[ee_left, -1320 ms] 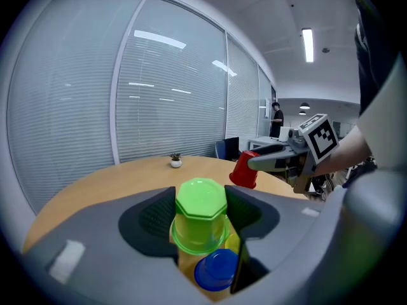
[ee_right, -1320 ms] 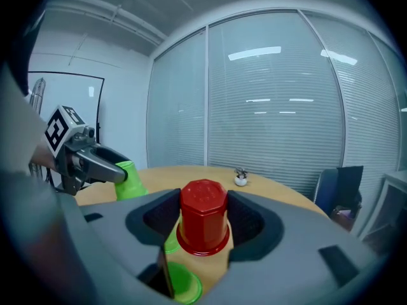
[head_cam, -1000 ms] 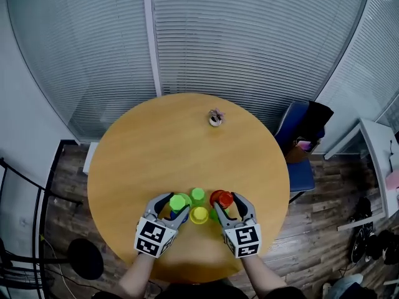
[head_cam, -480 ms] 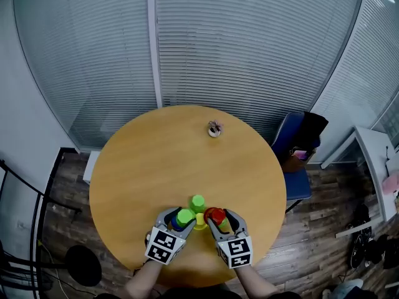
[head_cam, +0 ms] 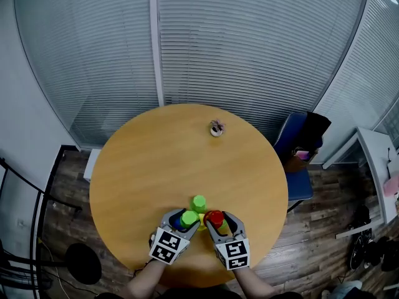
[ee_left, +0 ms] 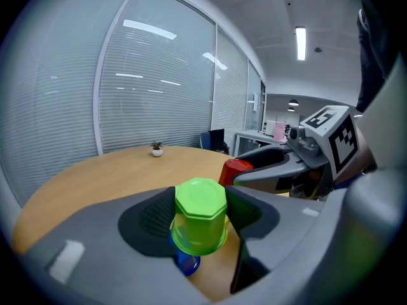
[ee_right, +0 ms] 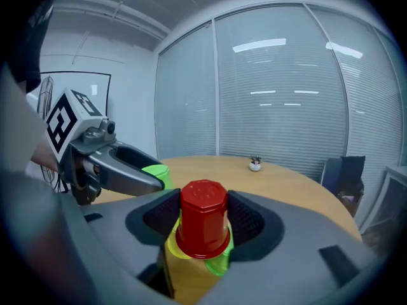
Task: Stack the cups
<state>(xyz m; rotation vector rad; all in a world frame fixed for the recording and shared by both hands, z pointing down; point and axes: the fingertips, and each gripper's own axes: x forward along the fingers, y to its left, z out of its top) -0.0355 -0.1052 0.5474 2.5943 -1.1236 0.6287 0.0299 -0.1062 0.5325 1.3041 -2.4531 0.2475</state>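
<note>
Jaws of the left hand-held gripper [head_cam: 185, 220] grip an upturned green cup [ee_left: 200, 213] by its sides. A blue cup [ee_left: 186, 264] shows just under that cup's rim, though whether the two touch cannot be told. Beside it, the right hand-held gripper [head_cam: 216, 219] clamps an upturned red cup [ee_right: 203, 224] the same way. A yellow cup [ee_right: 170, 251] and a pale green cup [ee_right: 219, 264] peek out below the red rim. All the cups sit bottom-up, so none shows any contents.

The two held cups are close together, side by side. A lone green cup [head_cam: 199, 202] stands just beyond them on the round wooden tabletop [head_cam: 149, 161]. This cluster lies near the edge closest to the person. Bare wood spreads from there toward the far side, where a small potted plant [head_cam: 216, 128] stands. A blue chair [head_cam: 298, 143] is drawn up at the right edge, and blinds [head_cam: 249, 42] cover the wall behind. Each marker cube [head_cam: 166, 248] carries black-and-white squares and no readable writing.
</note>
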